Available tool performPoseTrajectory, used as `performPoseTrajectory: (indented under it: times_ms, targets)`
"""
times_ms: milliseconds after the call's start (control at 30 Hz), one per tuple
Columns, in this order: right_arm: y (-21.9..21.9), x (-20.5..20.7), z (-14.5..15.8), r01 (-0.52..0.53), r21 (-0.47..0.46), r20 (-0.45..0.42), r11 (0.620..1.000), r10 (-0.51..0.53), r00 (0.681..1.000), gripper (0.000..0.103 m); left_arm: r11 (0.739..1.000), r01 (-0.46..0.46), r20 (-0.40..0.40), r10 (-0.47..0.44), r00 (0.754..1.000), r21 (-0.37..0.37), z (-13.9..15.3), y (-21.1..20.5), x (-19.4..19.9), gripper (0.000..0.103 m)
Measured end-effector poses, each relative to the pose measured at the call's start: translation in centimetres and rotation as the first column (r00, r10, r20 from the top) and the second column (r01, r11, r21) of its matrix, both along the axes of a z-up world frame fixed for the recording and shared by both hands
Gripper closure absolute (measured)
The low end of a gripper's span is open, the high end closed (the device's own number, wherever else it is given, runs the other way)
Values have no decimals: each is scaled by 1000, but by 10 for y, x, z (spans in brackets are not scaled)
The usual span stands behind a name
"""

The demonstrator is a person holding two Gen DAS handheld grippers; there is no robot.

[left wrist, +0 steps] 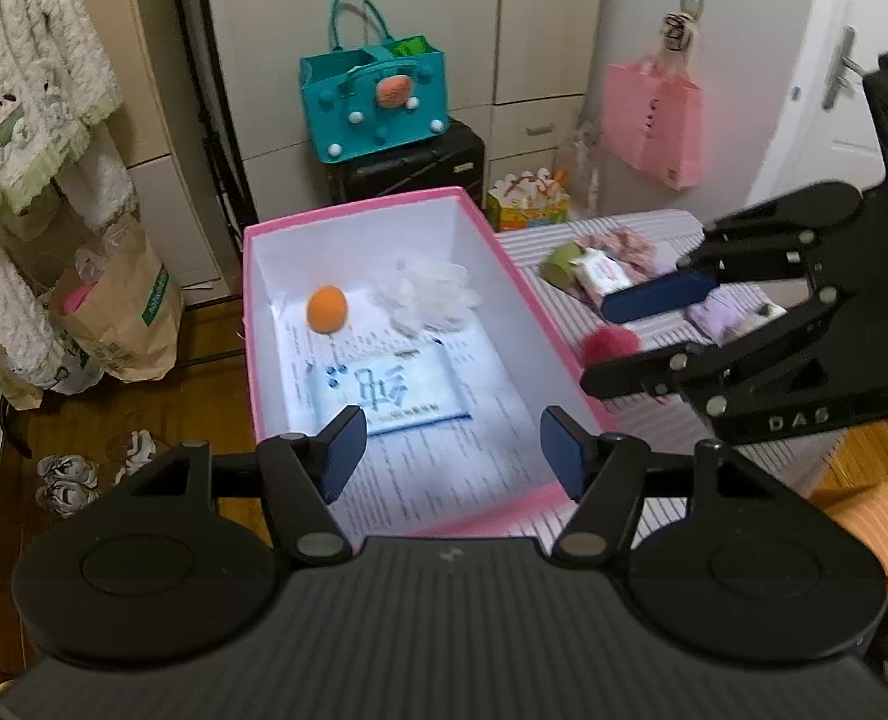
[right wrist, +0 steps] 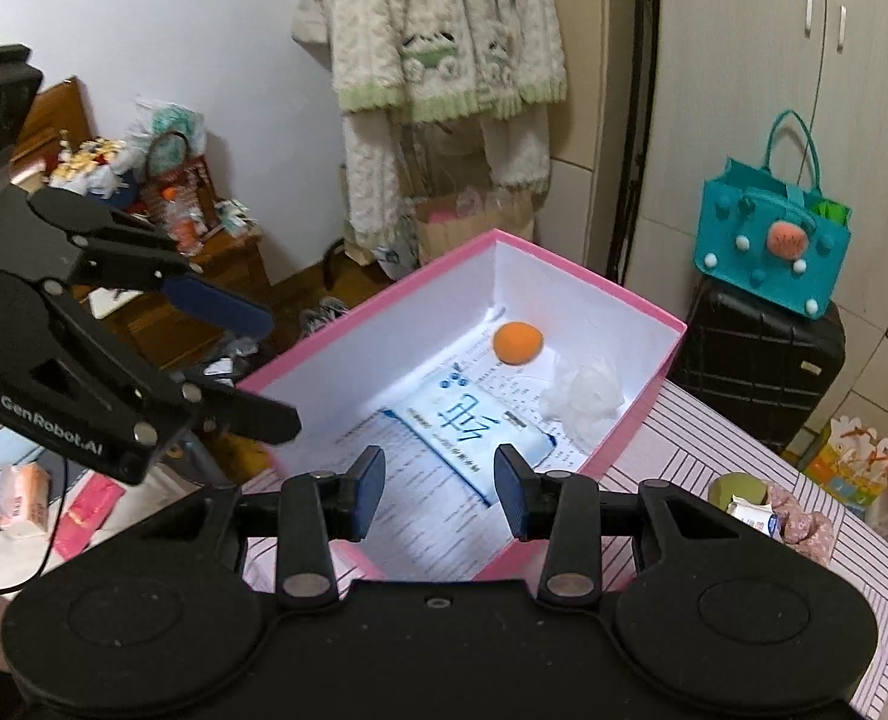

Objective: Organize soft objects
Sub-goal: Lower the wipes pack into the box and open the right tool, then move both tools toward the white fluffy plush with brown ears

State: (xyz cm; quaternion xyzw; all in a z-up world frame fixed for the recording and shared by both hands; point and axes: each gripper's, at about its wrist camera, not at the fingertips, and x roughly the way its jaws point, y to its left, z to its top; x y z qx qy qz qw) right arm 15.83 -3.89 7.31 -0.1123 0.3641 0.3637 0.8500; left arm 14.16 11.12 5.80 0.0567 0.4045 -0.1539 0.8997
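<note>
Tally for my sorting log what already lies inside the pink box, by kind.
Inside the pink box:
Orange ball: 1
White fluffy puff: 1
Blue-printed wipes pack: 1
Printed paper sheets lining the bottom: count unclear
Total: 3 items, besides the paper.

We see a striped table carrying a pink box at its left edge, and a red pompom, packets and purple cloth toward its far edge.

A home bedroom: wardrobe, hanging fleece robe, suitcase
</note>
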Motion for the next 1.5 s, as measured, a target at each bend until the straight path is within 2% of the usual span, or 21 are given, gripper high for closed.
performPoseTrajectory:
  times_ms: [267,433,733,1000,1100,1200,1400,1500]
  targets:
    - [-27,-48,20,-28,42,33,999,26,999,57,998,58,33,-59,998,39,14,-24,-51,34]
    - [-46,-76,26,-23,46,46,999,20,999,57,990,122,74,-128,989,74,18,-47,-84,32]
    - [-80,-123,25,18,37,91,999,-21,996,56,976,193,82,-201,976,97,18,-79,-116,29]
    - [-117,-143,-3,90,44,60,995,-93,994,54,958,271,55,-276,960,92,-1,-106,-125,28]
    - [-130,-144,-20,127,52,27,991,-128,991,50,947,296,49,-304,952,126,-13,-119,-124,28]
    - [-142,-140,-38,161,62,-8,985,-160,987,50,940,303,52,-314,948,155,-24,-129,-121,28]
    - [-165,-132,-69,215,60,-8,975,-215,977,50,936,324,39,-332,942,137,-46,-145,-108,28]
    - [-177,-127,-82,242,80,8,967,-243,970,41,938,329,63,-337,940,112,-54,-154,-101,28]
